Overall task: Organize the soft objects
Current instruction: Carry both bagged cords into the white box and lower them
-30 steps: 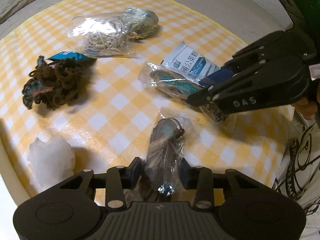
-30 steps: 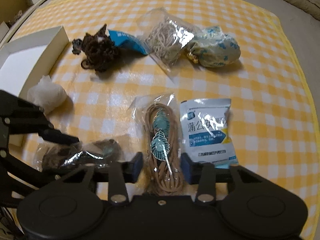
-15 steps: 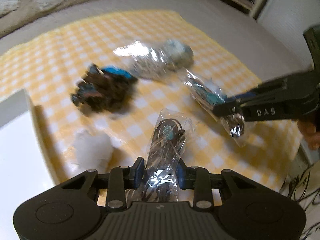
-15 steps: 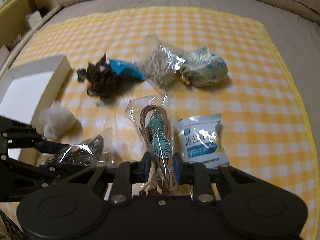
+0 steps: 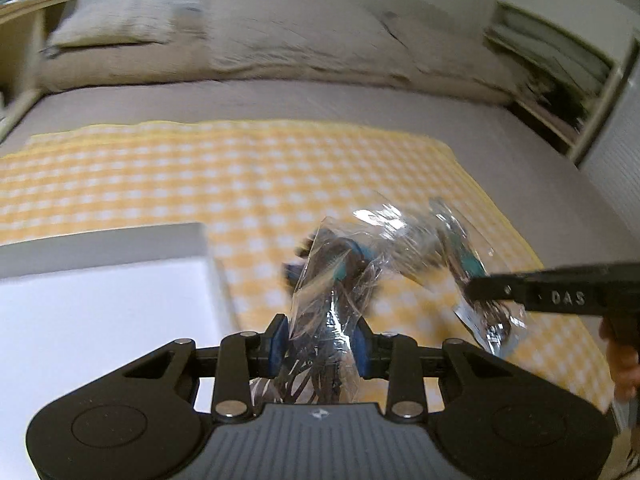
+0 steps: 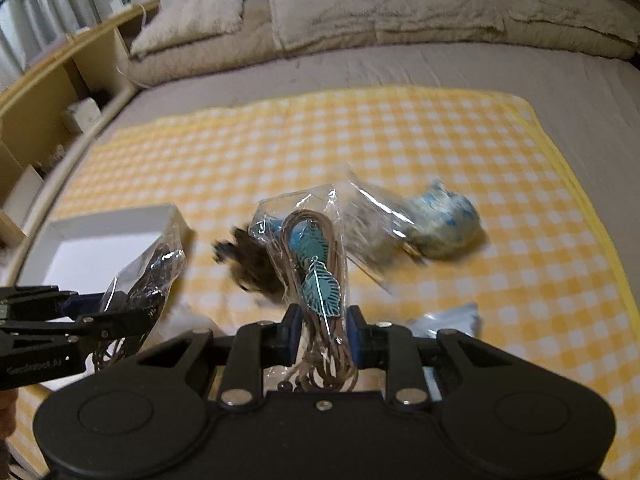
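Note:
My left gripper [image 5: 320,344] is shut on a clear bag of dark cord [image 5: 328,300] and holds it up above the yellow checked cloth [image 5: 240,176], beside the white box [image 5: 100,300]. My right gripper [image 6: 320,332] is shut on a clear bag with tan cord and a teal leaf pendant [image 6: 316,272], also lifted. Each gripper shows in the other view: the right one [image 5: 560,296] at the right, the left one [image 6: 80,320] at the left with its bag [image 6: 152,272].
On the cloth lie a dark brown yarn clump [image 6: 252,272], a clear bag of pale cord [image 6: 372,232], a blue-patterned pouch [image 6: 444,224] and a white-and-blue packet [image 6: 448,320]. The white box [image 6: 100,240] sits at the cloth's left edge. Pillows and a wooden shelf are behind.
Both grippers closed on their bags and lifted them off the cloth. The views tilted up and the left gripper moved toward the white box.

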A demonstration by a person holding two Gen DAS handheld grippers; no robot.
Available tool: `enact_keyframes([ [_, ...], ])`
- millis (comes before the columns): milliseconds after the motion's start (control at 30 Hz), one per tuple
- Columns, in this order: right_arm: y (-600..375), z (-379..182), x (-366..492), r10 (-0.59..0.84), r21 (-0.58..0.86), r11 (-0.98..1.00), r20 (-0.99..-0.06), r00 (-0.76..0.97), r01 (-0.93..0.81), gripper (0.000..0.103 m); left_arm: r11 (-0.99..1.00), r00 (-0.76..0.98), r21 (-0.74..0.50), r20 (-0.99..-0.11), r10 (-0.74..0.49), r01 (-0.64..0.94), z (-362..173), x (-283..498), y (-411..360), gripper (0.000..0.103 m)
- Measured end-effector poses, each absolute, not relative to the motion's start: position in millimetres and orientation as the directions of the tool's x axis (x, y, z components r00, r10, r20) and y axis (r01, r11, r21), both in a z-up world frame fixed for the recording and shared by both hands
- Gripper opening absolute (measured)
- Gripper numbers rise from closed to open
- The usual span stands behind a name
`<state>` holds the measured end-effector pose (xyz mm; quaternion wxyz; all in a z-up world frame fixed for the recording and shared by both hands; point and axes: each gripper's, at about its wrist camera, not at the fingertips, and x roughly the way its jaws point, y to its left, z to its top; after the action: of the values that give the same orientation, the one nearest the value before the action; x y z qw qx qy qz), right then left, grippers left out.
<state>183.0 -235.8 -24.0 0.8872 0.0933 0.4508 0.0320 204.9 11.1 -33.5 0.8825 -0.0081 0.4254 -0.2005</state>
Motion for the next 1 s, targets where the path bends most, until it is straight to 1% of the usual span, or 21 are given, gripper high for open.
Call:
enact_keyframes([
  [233, -187.2, -15.6, 196.6, 0.217, 0.256, 0.966, -0.769, 0.602, -0.021, 0.025, 0.955, 0.607, -0.213, -0.737, -0.296, 0.208, -23.1, 204.5, 59.0, 0.035],
  [500, -130.4, -21.8, 205.8, 0.331, 0.35, 0.934, -0.775, 0.539, -0.07, 0.025, 0.978, 0.613, -0.201, -0.766, -0.191, 0.053, -29.9, 192.1, 111.3, 0.035],
  [600, -110.5, -26.7, 207.4, 0.365, 0.382, 0.921, -0.779, 0.509, -0.076, 0.025, 0.976, 0.604, -0.218, -0.78, -0.163, -0.018, -36.6, 188.4, 132.1, 0.035],
  [733, -89.0, -34.4, 209.2, 0.412, 0.446, 0.894, -0.774, 0.481, -0.049, 0.025, 0.963, 0.581, -0.255, -0.798, -0.16, -0.085, -45.0, 190.6, 151.0, 0.035],
  [1000, -61.2, -56.0, 213.8, 0.439, 0.501, 0.865, -0.792, 0.424, 0.04, 0.025, 0.957, 0.576, -0.253, -0.807, -0.129, -0.141, -53.3, 187.9, 168.7, 0.035],
])
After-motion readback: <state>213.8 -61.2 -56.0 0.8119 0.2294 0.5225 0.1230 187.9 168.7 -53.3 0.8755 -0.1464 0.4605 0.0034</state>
